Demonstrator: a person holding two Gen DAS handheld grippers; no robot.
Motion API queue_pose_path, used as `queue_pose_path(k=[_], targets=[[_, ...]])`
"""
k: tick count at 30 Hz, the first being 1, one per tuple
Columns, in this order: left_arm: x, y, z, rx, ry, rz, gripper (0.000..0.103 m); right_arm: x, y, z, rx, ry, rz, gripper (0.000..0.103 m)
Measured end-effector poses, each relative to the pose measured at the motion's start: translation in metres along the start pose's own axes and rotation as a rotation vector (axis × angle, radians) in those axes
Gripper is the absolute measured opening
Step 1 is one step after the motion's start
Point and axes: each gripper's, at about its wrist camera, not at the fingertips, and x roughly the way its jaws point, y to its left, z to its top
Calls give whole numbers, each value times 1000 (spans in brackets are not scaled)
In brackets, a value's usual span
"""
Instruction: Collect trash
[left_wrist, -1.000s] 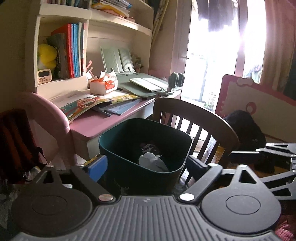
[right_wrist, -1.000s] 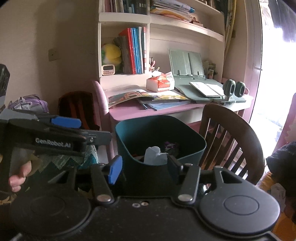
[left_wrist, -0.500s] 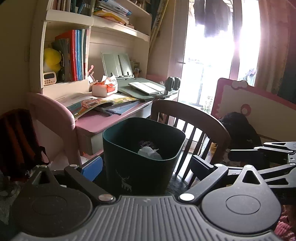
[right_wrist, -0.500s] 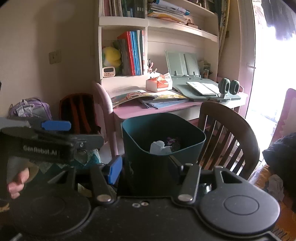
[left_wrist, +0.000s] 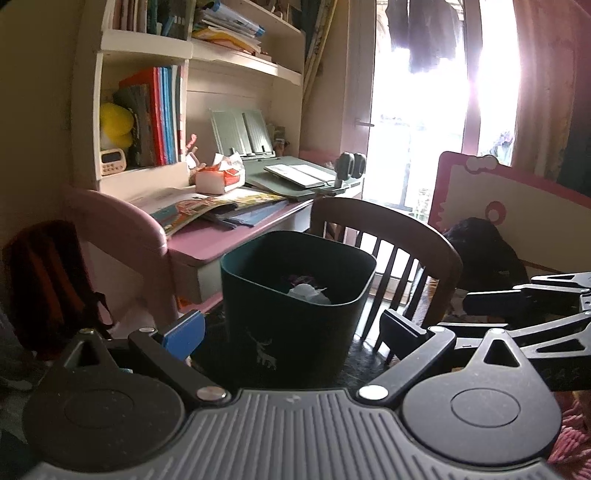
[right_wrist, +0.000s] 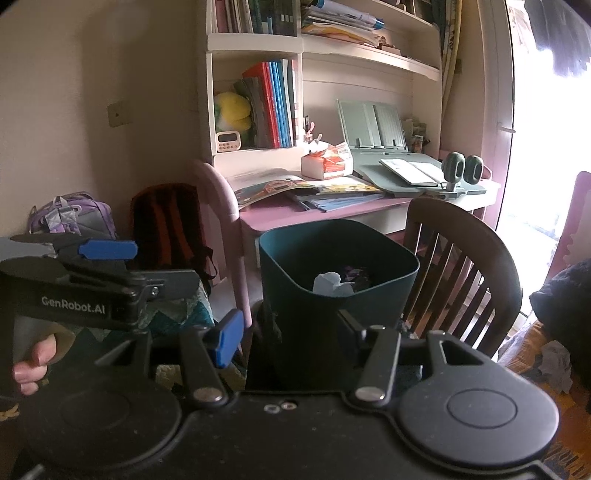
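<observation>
A dark green wastebasket (left_wrist: 295, 306) stands on the floor in the middle of both views, with a small white deer printed low on its front. Crumpled white paper (right_wrist: 330, 283) lies inside it beside some darker scraps, just below the rim. Behind the bin is a pink desk (left_wrist: 207, 243) strewn with open picture books, and to its right a dark wooden chair (right_wrist: 465, 266) with a slatted back.

The left gripper (left_wrist: 291, 328) sits at the lower centre of its own view, its fingers spread wide with nothing between the pads; the bin shows in the gap but stands beyond them. In the right wrist view this same tool appears at middle left, a hand (right_wrist: 31, 363) curled round its handle.

The right gripper (right_wrist: 288, 332) also has its fingers parted, the blue-padded one (right_wrist: 225, 341) to the left of the bin's base and the dark one at its right side. Whether they touch the bin I cannot tell.

A crumpled grey wad (right_wrist: 557, 363) lies on the patterned orange cover at lower right.
</observation>
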Motion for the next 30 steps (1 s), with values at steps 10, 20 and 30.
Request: queue_pose_path(k=[10, 20, 30], targets=[[-14, -8, -4, 16, -20, -18, 102, -12, 4, -3, 5, -9, -3, 54], [-18, -7, -9, 8, -28, -12, 102, -18, 2, -4, 12, -14, 1, 54], [-18, -4, -9, -1, -32, -38, 102, -21, 5, -4, 8, -13, 3, 54]])
